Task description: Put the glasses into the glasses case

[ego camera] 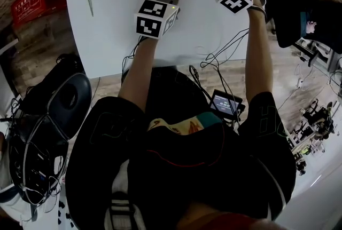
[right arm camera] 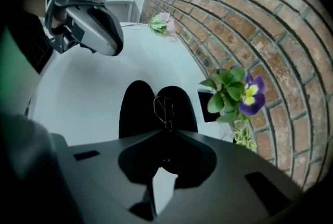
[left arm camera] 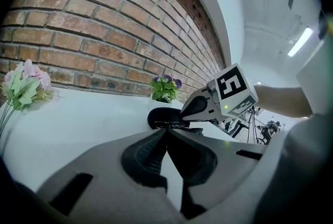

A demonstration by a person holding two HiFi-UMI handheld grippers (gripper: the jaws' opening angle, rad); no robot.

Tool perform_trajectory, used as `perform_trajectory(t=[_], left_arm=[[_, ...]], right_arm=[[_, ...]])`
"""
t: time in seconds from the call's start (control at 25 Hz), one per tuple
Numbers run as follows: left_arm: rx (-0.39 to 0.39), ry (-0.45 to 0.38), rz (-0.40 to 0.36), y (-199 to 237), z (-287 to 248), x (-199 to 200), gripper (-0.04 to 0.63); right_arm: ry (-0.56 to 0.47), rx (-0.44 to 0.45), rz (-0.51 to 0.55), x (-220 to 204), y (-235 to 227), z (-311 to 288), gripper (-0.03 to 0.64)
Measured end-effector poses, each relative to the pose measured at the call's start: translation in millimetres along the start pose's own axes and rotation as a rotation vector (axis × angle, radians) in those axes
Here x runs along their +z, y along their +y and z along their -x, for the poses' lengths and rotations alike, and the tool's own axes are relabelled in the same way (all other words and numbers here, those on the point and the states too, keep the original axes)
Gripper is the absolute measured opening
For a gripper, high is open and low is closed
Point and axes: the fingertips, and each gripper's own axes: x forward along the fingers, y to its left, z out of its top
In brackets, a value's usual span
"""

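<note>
Right gripper (right arm camera: 165,131) clamped on glasses (right arm camera: 163,108), frame poking just ahead of tips, over open glasses case (right arm camera: 136,109). Left gripper (left arm camera: 166,132) jaws together, empty, case beyond tips. Placing step; next likely lower, release.

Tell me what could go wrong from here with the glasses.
The right tongs pinch the thin glasses only at one edge, so they may slip or twist above the open glasses case. The left tongs are shut and do not steady the case, so it may slide.
</note>
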Motion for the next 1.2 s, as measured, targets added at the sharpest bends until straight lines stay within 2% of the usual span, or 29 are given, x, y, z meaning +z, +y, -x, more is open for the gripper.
perform_trajectory(t=[0.12,0.4,0.52,0.68,0.84,0.96,1.2], left_arm=[[0.003,-0.012,0.007,2,0,4,-0.005],[0.008,-0.051,-0.004,-1,5,18,-0.005],[0.001,-0.079,-0.027,-20,20,23,-0.005],[0.001,-0.124,-0.043,-37,38,31,-0.003],[0.008,-0.18,-0.051,-49,56,40,-0.003],[0.01,-0.233,-0.057,-64,71,46,-0.003],[-0.001,-0.307,-0.083,-112,113,49,-0.003]], right_arm=[[-0.069,-0.077,-0.103,6,-14,14,0.006],[-0.344,-0.217,-0.538,12,-39,66,0.006],[-0.47,-0.257,-0.72,2,-31,101,0.005],[-0.576,-0.335,-0.956,-16,-21,140,0.005],[-0.715,-0.348,-1.182,-27,-2,171,0.005],[-0.757,-0.364,-1.241,-29,22,194,0.005],[-0.778,-0.453,-1.257,-38,80,251,0.005]])
